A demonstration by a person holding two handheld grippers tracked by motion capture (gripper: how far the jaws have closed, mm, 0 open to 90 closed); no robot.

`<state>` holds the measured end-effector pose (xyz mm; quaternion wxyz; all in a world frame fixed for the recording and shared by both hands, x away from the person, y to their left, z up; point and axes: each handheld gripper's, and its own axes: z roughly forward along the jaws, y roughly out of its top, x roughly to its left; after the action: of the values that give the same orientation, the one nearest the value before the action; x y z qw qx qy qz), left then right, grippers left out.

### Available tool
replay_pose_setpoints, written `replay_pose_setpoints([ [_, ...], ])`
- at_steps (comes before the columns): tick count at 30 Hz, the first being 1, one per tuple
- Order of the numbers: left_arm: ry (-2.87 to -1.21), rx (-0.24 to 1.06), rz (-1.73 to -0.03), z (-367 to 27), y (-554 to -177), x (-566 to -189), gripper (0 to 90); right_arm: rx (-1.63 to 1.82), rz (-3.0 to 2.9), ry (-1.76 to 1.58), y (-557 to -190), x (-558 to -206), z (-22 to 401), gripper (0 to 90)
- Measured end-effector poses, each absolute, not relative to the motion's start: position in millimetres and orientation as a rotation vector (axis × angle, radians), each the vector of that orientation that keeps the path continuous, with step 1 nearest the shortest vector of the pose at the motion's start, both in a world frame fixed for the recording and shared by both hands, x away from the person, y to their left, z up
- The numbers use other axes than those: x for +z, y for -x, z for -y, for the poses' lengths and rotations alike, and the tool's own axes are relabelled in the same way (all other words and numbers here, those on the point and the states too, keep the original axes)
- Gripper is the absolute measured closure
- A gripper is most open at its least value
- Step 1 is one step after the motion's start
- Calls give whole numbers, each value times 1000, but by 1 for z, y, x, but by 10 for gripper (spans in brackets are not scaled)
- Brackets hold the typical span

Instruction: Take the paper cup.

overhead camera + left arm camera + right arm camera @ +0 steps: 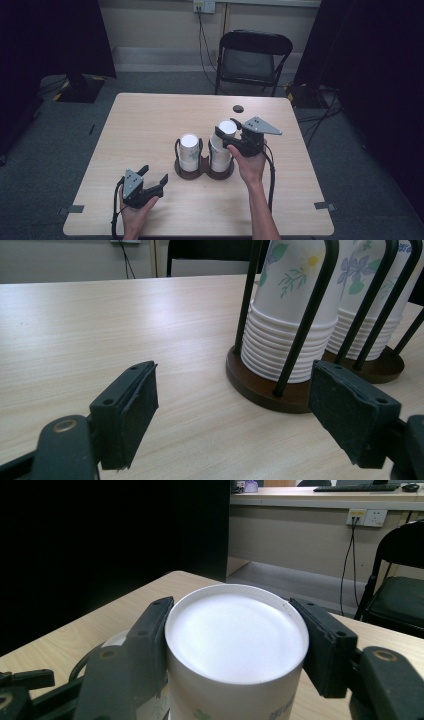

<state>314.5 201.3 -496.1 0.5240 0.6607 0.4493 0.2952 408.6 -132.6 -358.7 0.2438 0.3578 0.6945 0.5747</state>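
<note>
R gripper (225, 136) clamped on cup (227, 128)

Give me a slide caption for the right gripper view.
Right gripper jaws clamp an upturned paper cup above the wooden table.

Room: black folding chair (254, 59) standing behind wooden table (150, 120) | grey floor (380, 165) | black curtains (370, 45) hanging alongside
</note>
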Motion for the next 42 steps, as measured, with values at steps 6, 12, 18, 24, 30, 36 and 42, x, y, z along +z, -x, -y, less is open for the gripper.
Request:
replay_pose_setpoints([
  [6,-1552,689,-1099,-205,-315,-496,202,1590,-1872,-998,-407,-356,136,369],
  [12,-1547,681,-1088,-206,-314,-496,202,1615,-1851,-1016,-403,-352,144,369],
  [18,-1539,648,-1082,-208,-315,-497,207,1652,-1821,-1040,-395,-352,156,369],
  [24,-1532,646,-1076,-208,-315,-496,230,1689,-1801,-1073,-388,-357,169,369],
  [30,-1540,621,-1064,-207,-315,-495,248,1691,-1794,-1097,-374,-362,177,369],
  [36,-1552,583,-1034,-200,-313,-490,251,1699,-1782,-1108,-364,-365,181,369],
  [42,-1565,570,-1012,-194,-313,-488,263,1709,-1790,-1120,-351,-372,184,369],
])
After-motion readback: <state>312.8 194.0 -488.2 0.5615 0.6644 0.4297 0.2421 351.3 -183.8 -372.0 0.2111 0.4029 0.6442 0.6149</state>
